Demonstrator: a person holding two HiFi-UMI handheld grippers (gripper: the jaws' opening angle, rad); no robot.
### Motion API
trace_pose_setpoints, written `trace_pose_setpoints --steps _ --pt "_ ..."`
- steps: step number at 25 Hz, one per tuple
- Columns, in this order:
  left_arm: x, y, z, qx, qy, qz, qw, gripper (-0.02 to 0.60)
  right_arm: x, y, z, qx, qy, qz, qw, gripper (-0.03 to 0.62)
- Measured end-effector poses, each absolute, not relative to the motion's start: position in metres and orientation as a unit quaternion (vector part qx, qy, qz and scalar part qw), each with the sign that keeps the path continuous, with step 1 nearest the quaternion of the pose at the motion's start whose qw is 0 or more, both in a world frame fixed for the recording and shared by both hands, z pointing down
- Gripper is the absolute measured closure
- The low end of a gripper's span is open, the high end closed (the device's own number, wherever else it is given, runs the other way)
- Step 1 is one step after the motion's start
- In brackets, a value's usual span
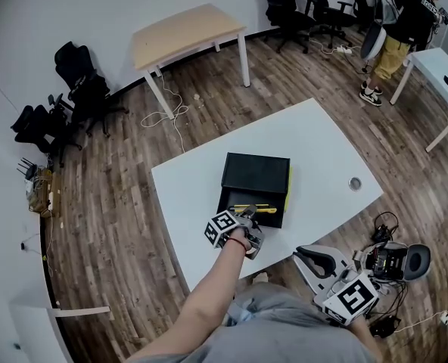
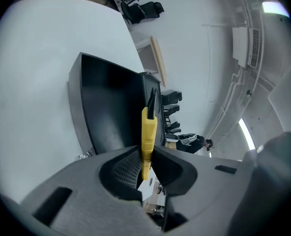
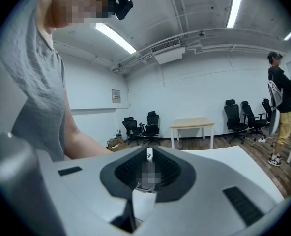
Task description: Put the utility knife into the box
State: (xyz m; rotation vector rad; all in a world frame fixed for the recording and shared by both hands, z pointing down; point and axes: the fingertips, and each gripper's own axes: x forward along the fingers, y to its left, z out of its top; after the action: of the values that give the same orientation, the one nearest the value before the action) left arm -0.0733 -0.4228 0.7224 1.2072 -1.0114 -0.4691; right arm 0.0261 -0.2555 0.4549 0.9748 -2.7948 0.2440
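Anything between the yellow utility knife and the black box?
Nothing visible. The left gripper is shut on the yellow plastic utility knife, right at the open black rectangular box; no lid or object covers its opening.

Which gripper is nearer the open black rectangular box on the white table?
Left. The left gripper hangs over the box, gripping the yellow utility knife; the right gripper is off the table's near edge.
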Motion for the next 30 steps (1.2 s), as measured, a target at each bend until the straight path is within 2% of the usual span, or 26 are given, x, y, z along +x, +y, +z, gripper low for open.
trace_pose_setpoints --steps 13,14,18,28,30 --pt "-0.058 -0.436 0.733 0.534 -0.422 -0.185 0.709 0.501 0.025 -0.264 0.455 0.334 -0.934 0.085 0.089 0.562" --pt "-0.057 -0.436 0.732 0.535 -0.420 -0.184 0.710 0.492 0.025 -0.264 0.455 0.335 -0.934 0.084 0.088 0.562" --pt "-0.051 -0.436 0.729 0.533 -0.407 -0.183 0.719 0.386 0.025 -0.263 0.453 0.334 -0.935 0.081 0.086 0.562" --pt "-0.056 -0.438 0.732 0.445 -0.443 -0.186 0.756 0.301 0.028 -0.262 0.450 0.337 -0.934 0.078 0.085 0.562" --pt "-0.053 -0.440 0.726 0.444 -0.433 -0.195 0.760 0.301 0.030 -0.262 0.453 0.338 -0.934 0.079 0.088 0.562"
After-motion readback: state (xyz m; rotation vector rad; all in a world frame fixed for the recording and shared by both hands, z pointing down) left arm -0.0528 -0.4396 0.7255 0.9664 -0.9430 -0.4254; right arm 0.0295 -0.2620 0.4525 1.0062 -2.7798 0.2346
